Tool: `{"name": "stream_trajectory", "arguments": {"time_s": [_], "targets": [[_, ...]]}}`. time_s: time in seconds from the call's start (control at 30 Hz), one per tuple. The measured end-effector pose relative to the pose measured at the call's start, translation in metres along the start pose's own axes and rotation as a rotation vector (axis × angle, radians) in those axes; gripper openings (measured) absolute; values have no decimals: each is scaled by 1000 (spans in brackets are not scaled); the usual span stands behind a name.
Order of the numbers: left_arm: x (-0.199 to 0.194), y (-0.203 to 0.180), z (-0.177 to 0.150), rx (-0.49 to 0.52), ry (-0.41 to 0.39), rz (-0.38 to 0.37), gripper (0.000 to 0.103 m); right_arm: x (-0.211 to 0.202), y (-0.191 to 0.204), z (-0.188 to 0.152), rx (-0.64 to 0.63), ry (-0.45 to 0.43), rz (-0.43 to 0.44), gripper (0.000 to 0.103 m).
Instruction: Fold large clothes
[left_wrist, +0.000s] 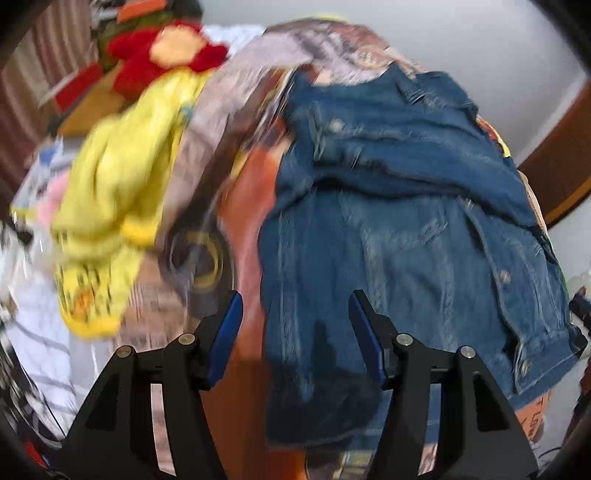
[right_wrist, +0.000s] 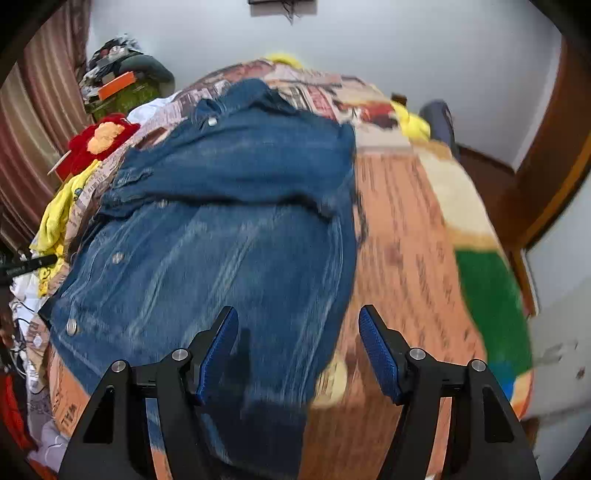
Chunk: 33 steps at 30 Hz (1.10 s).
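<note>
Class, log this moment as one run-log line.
left gripper: open | right gripper: open | denim jacket: spread on bed, ungrasped

A large blue denim jacket (left_wrist: 399, 221) (right_wrist: 221, 229) lies spread flat on a bed covered by a patterned orange and beige blanket (right_wrist: 402, 240). The denim is mid-blue with pale, faded streaks running lengthwise down the body. Its collar end points toward the far wall, its hem end toward the cameras. A sleeve or upper panel is folded across the body (which of the two cannot be told), forming a thick horizontal ridge roughly halfway along the garment. Round metal buttons show along one long edge and near the collar. Both views are blurred, so finer stitching detail is unclear.
</note>
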<state>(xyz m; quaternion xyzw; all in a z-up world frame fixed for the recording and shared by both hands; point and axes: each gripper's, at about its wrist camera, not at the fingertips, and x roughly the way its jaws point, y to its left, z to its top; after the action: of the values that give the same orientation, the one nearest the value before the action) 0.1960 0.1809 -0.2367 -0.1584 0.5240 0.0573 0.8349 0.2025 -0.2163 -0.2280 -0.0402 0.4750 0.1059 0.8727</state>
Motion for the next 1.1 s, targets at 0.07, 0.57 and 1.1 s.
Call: {"name": "stream_trajectory", "arguments": {"time_s": [0.07,0.57,1.1], "targets": [[4,6,-12,-35,29,-17,59,3,-4,-10,35,17,9,65],[14,3,-55,-114,128,-121,52,3,-13,-32,172,50,137,39],[-36,-28,-14,47,-76,-27,13,-20,-4,8,103,-66,209,16]]}}
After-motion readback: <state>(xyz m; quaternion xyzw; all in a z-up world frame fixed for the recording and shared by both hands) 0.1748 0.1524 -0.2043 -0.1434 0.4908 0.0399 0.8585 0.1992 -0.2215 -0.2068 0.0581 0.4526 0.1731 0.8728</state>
